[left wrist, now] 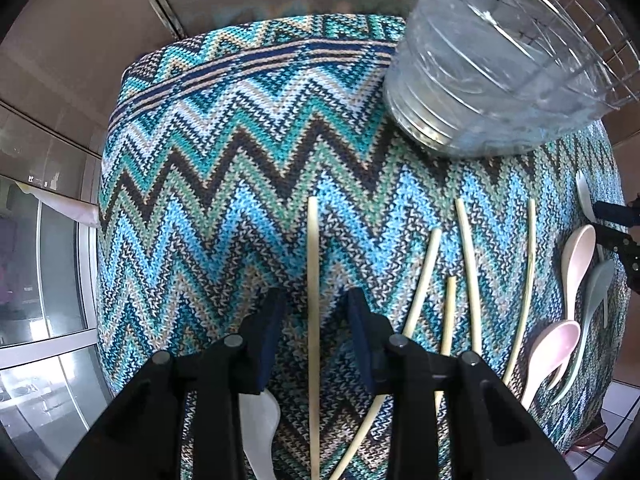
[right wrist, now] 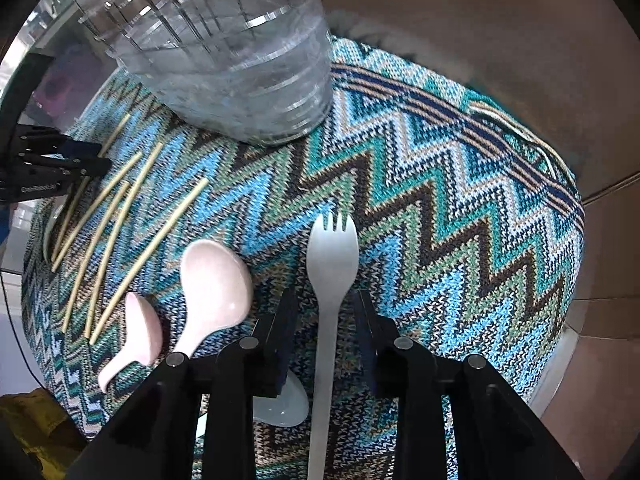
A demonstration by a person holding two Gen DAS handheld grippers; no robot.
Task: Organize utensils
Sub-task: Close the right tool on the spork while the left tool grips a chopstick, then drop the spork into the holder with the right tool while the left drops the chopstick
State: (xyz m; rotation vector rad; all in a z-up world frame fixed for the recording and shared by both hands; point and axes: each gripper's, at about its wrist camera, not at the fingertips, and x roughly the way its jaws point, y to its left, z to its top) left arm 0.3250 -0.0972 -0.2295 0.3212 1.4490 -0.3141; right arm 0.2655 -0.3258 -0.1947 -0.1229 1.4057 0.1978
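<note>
My left gripper [left wrist: 316,300] is open and straddles one pale chopstick [left wrist: 313,280] that lies on the zigzag knit cloth [left wrist: 224,184]. Several more chopsticks [left wrist: 472,272] lie to its right. Pink spoons [left wrist: 576,264] and a grey spoon [left wrist: 596,292] lie at the far right. My right gripper [right wrist: 326,300] is open and straddles the handle of a white spork [right wrist: 332,256] on the cloth. Two pink spoons [right wrist: 216,280] lie to its left, with chopsticks [right wrist: 152,248] beyond. A clear plastic bowl [left wrist: 492,76] stands at the back; it also shows in the right wrist view [right wrist: 236,64].
A white spoon [left wrist: 260,432] lies under my left gripper's left finger. A pale spoon bowl [right wrist: 284,404] lies under my right gripper. The cloth covers a small round surface with edges close on all sides. A wire rack [left wrist: 592,12] stands behind the bowl.
</note>
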